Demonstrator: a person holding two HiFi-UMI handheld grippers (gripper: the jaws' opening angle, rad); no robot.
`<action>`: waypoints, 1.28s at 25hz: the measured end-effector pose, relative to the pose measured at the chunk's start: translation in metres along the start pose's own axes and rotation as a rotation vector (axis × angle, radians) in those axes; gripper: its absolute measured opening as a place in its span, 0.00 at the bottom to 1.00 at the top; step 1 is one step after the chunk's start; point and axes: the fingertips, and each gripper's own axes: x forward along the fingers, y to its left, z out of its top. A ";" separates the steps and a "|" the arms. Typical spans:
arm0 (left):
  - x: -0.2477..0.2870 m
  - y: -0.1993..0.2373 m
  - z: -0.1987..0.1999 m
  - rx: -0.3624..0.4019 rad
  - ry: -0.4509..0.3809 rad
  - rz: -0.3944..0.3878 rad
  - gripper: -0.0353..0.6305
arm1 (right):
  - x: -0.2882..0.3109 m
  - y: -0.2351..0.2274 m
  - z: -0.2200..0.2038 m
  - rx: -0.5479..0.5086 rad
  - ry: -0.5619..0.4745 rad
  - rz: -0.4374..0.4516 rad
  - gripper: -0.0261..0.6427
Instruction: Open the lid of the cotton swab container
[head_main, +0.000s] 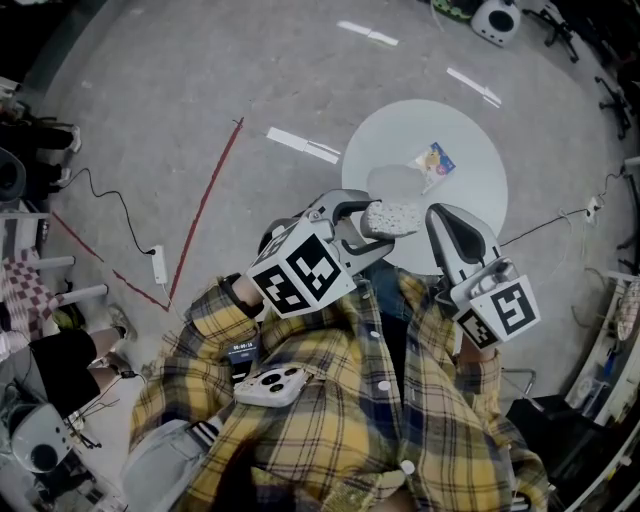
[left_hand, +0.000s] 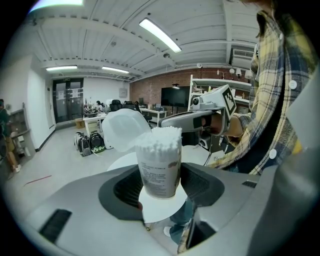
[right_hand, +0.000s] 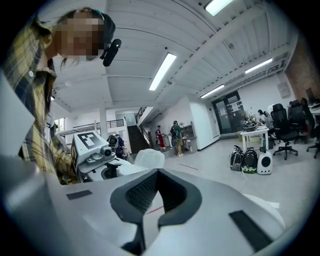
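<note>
The cotton swab container (left_hand: 160, 167), a clear tube packed with white swabs, stands upright between the pads of my left gripper (left_hand: 160, 189), which is shut on its lower body. Its white lid (left_hand: 125, 130) is flipped open and hangs to the left on its hinge. In the head view the container (head_main: 392, 216) is held over the near edge of the round table, with the lid (head_main: 396, 183) beyond it. My right gripper (right_hand: 156, 196) is shut with nothing between its pads; it sits just right of the container (head_main: 438, 216).
A round white table (head_main: 480, 190) carries a small colourful packet (head_main: 436, 160). A white phone (head_main: 270, 385) rests on the person's lap. On the floor lie a red tape line (head_main: 205, 205) and a power strip (head_main: 157, 265) with its cable.
</note>
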 end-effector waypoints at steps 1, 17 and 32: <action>0.000 0.000 0.000 0.001 -0.001 0.001 0.42 | 0.000 0.000 -0.001 0.001 0.001 0.001 0.06; 0.003 -0.001 0.010 0.027 -0.012 -0.003 0.42 | -0.010 -0.009 0.003 0.021 -0.015 -0.016 0.06; 0.008 -0.008 0.014 0.044 -0.021 -0.010 0.42 | -0.017 -0.013 0.000 0.014 -0.008 -0.021 0.06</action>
